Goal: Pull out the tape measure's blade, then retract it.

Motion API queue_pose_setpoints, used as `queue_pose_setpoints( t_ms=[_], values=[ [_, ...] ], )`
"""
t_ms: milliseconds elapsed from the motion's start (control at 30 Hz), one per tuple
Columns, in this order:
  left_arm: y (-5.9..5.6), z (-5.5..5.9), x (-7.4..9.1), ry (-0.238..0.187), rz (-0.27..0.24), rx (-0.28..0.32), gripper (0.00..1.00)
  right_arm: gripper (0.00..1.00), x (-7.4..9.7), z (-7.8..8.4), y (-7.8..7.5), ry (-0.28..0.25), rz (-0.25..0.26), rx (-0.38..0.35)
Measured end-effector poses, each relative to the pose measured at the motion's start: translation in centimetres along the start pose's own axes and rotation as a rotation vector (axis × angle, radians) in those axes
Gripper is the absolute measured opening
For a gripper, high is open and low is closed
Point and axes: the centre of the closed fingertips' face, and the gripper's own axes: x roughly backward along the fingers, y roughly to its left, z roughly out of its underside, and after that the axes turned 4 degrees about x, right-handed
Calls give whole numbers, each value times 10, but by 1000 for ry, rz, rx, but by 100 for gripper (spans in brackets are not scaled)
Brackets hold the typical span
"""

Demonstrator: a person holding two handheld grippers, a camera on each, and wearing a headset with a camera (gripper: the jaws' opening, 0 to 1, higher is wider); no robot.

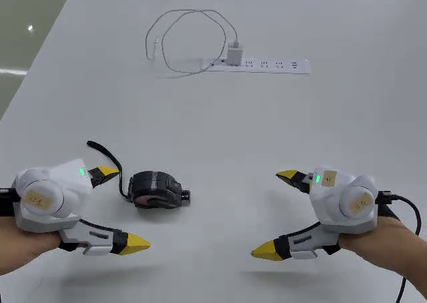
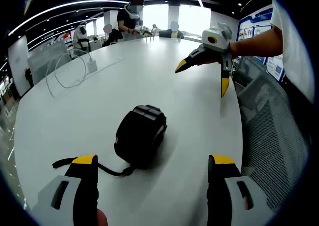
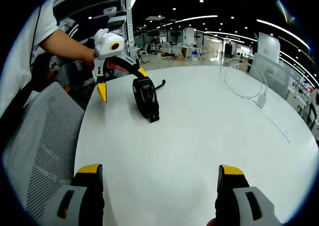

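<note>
Hovering lower left, head view: L gripper (image 1: 125, 208), jaws spread wide, nothing between them. White plastic body, yellow tips, green LED lit.
Lower right, head view: R gripper (image 1: 275, 213), jaws just as wide apart, pinching nothing. Black lead trails off its back.
Task item: tape measure (image 1: 155, 189) on the table (image 1: 267, 129), just right of L gripper's tips and untouched by either gripper. It is well apart from R gripper.
Build: black rounded case w/ ribbed grip. Blade is in, w/ just a small hook tab at the case's right end.
Loose end: thin black strap (image 1: 107, 155) runs from the case up-left past L gripper's upper jaw.
L gripper view adds: tape measure (image 2: 140, 134) centred btwn its own jaws, close in. R gripper (image 2: 202, 77) sits upper right across the table. Ppl stand far back, and a grey mesh chair (image 2: 269, 116) is at the right edge.
R gripper view adds: tape measure (image 3: 146, 97) upper centre-left, far off, hook end toward the camera, w/ L gripper (image 3: 122, 84) right beside it.
Top centre, head view: white power strip (image 1: 267, 65) w/ charger (image 1: 235, 53) and looped white cable (image 1: 180, 43), well away from the case.
Surface: smooth white top, soft sheen.
Room: open tabletop all round the case. Table edge cuts the upper-left corner of head view, w/ greenish floor beyond.
</note>
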Motion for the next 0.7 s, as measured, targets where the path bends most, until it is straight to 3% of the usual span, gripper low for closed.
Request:
queue_pose_setpoints(
  t_ms=[700],
  values=[
    [11,-2,-14,59,39,-71,83,91,-12,-6,-2,4,-31,30]
  ],
)
